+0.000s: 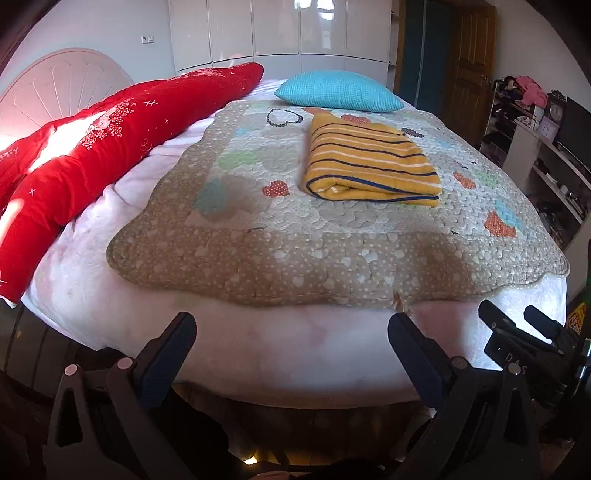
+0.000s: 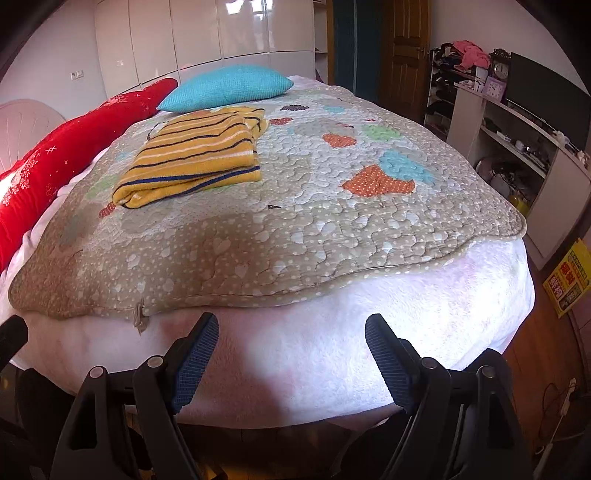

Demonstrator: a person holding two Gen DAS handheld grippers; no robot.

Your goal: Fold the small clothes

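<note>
Where quilt point(image 1: 258, 258) spreads, teal pillow point(image 1: 338, 90) behind folded sweater point(image 1: 369, 162).

Bright daylight; glare on wardrobe doors point(image 1: 280, 29); strong fisheye bending, dark corners.

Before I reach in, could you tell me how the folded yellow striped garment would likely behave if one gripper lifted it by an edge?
The yellow striped garment looks like soft knit, so it would probably droop and unfold rather than stay flat. Its layers lie loose, so they may slide apart. Pushed, it would likely bunch on the textured quilt.
</note>
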